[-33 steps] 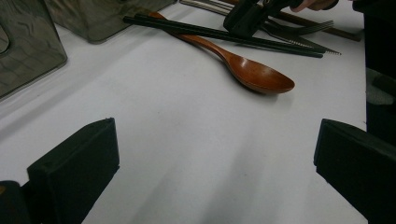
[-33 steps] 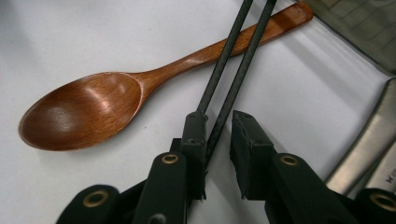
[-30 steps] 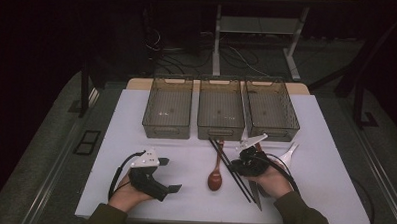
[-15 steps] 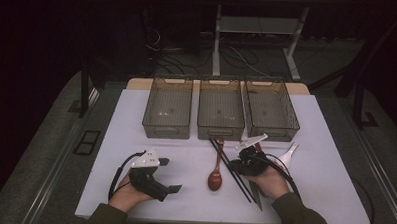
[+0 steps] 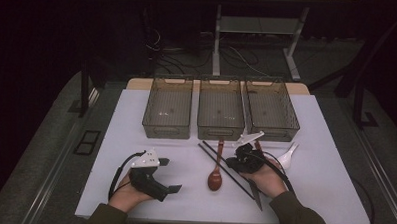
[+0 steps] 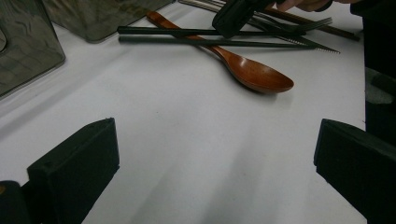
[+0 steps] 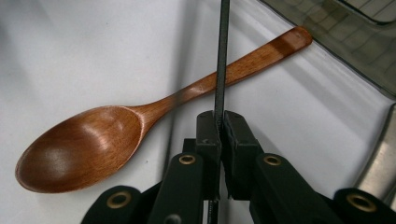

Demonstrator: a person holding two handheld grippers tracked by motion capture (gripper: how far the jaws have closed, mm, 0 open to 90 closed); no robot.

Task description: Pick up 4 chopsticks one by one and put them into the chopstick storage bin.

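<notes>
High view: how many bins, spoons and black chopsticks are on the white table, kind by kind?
Translucent grey plastic bins: 3
Brown wooden spoon: 1
White ceramic spoon: 1
Thin black chopsticks: 2
Total: 7

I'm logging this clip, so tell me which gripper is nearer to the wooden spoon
Right. The right gripper sits just beside the wooden spoon, its jaws having just closed on a black chopstick lying across the handle. The left gripper rests open, farther off to the spoon's left.
</notes>
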